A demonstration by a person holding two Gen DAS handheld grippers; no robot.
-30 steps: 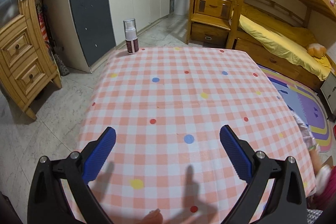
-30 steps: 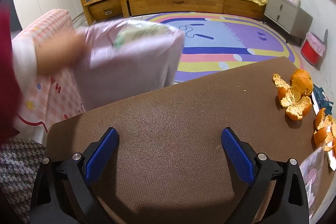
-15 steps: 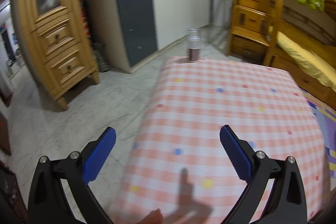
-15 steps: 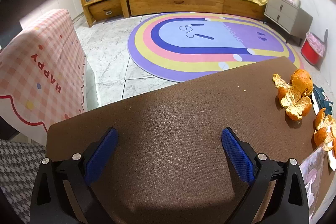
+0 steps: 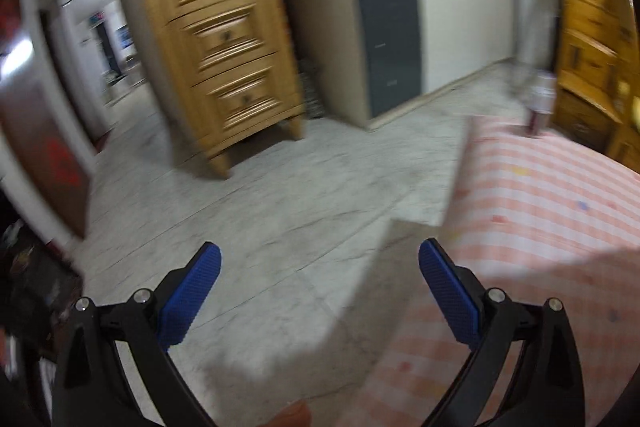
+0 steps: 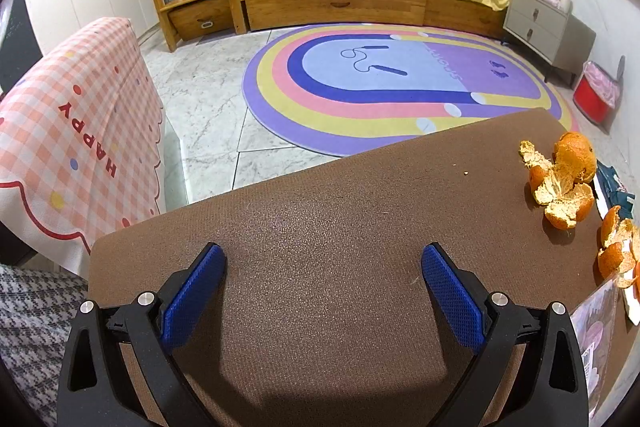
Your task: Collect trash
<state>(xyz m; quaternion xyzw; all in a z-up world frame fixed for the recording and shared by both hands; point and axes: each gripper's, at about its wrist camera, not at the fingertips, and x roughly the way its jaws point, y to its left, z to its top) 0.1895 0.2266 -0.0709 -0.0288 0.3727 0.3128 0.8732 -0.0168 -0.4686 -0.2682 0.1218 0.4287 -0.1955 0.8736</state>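
Right claw [image 6: 322, 291] gapes wide and empty above the brown tabletop [image 6: 320, 211]. Orange peels [image 6: 560, 183] lie ahead to its right, near the edge. Left claw [image 5: 319, 291], equally wide, faces the floor [image 5: 248, 211], farther off.

"HAPPY" in red on checked tablecloth [image 6: 80, 131]

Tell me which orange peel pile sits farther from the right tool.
The upper pile, farther back on the brown table, with a rounded peel dome on top. The other pile lies lower by the frame edge, closer to the right tool.
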